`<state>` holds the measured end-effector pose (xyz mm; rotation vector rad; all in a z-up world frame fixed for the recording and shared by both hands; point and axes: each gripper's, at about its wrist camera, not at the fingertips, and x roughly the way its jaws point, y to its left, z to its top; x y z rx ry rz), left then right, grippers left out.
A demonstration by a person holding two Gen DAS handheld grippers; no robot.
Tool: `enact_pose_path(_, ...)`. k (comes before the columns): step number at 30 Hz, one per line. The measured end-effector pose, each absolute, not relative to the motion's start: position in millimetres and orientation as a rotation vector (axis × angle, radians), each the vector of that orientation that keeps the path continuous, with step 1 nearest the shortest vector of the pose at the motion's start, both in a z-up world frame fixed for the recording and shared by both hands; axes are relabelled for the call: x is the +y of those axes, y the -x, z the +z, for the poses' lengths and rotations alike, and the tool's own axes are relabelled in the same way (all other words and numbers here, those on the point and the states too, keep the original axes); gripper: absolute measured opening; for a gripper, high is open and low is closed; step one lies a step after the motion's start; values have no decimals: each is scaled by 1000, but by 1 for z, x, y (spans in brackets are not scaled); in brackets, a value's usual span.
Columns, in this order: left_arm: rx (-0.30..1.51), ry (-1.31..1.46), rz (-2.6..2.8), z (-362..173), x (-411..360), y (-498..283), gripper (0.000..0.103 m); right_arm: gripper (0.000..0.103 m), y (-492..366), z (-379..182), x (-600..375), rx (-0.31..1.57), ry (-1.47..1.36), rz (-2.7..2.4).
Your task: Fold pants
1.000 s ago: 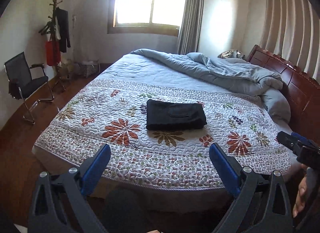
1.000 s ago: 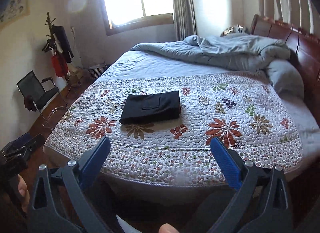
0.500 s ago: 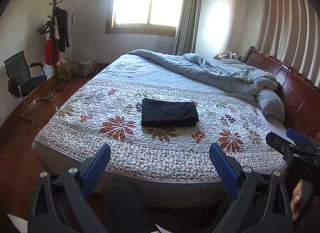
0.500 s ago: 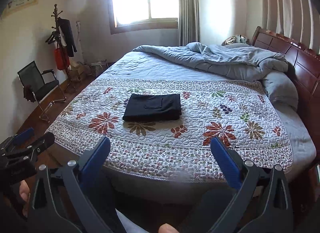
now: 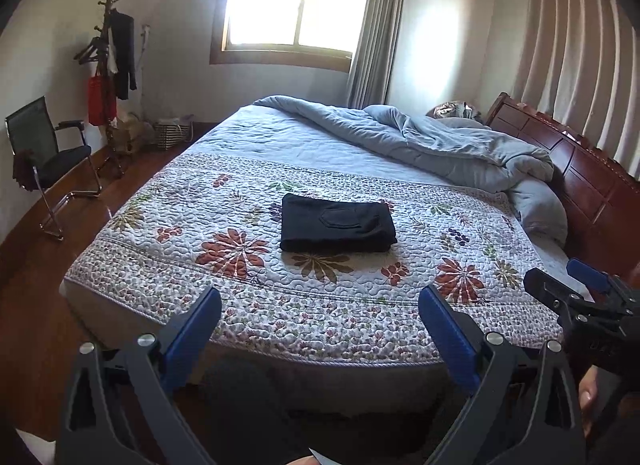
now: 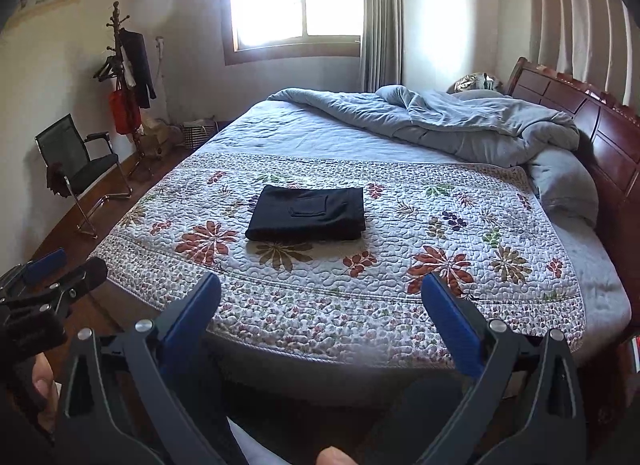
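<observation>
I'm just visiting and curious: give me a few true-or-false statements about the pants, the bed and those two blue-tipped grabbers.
1. The black pants lie folded on the floral quilt. True.
2. The left gripper is clamped on the pants. False: it is open and holds nothing, short of the bed.
3. The right gripper is open. True.
4. The grey duvet covers the pants. False: it is bunched near the headboard, apart from them.
5. A chair stands by the wall. True.
</observation>
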<state>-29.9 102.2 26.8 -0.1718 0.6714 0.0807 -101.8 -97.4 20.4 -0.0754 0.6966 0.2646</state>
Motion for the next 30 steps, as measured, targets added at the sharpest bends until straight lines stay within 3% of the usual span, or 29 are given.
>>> enact_pose_path(30, 665, 137, 112, 22, 90, 15, 99, 100, 90, 14, -106, 709, 51, 251)
